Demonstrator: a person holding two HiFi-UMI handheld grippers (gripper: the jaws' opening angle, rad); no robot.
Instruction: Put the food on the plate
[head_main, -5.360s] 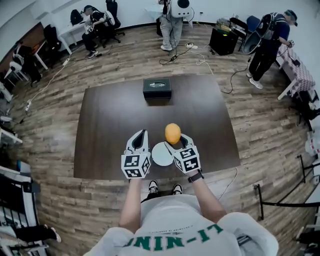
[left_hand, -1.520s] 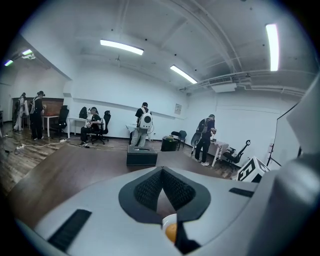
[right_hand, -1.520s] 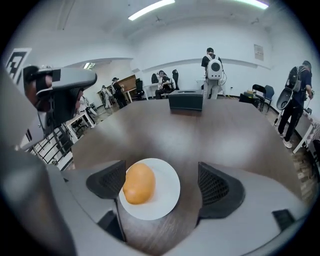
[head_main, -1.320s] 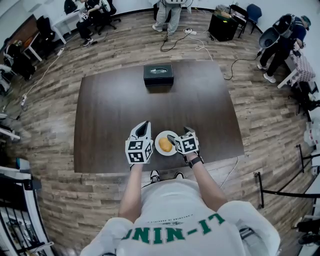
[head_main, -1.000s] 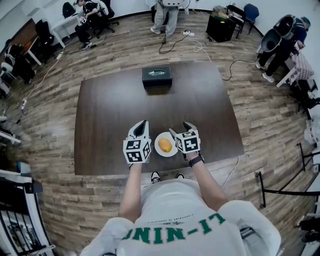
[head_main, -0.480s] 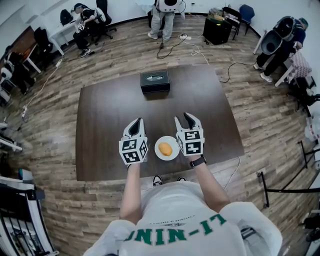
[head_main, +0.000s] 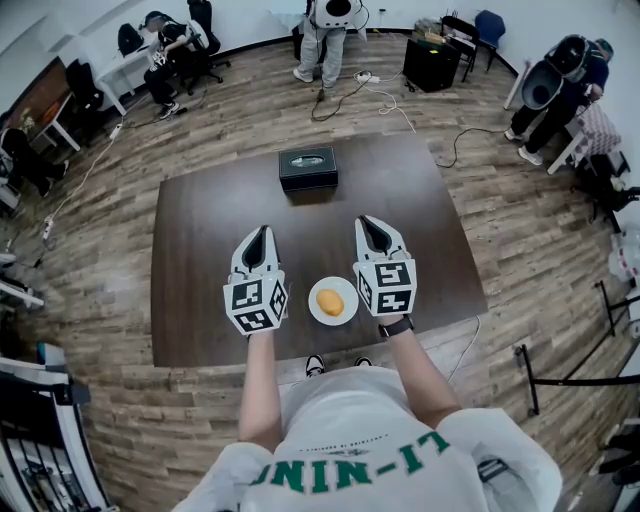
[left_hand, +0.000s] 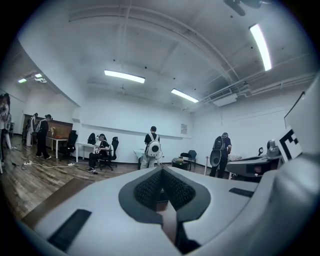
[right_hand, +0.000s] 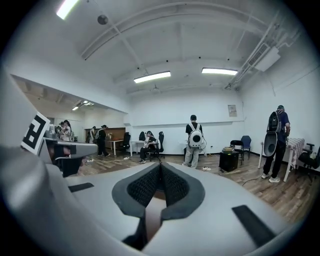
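An orange, roundish piece of food (head_main: 330, 302) lies on a small white plate (head_main: 346, 313) near the front edge of the dark brown table (head_main: 220, 230). My left gripper (head_main: 258, 237) hovers left of the plate and my right gripper (head_main: 371, 229) right of it, both raised and pointing away from me. Neither touches the food. In the left gripper view the left gripper (left_hand: 161, 176) has its ribbed pads together with nothing between them. The right gripper (right_hand: 160, 174) in its own view is likewise shut and empty, aimed across the room.
A black box (head_main: 308, 167) sits at the table's far edge. Several people stand or sit around the room, with chairs, desks and cables on the wooden floor (head_main: 120, 400). A person with a white backpack (right_hand: 195, 139) stands beyond the table.
Both grippers have lifted and drawn apart from the plate, and the right gripper's jaws have closed. Earlier the food was carried above the plate; it now rests on it.
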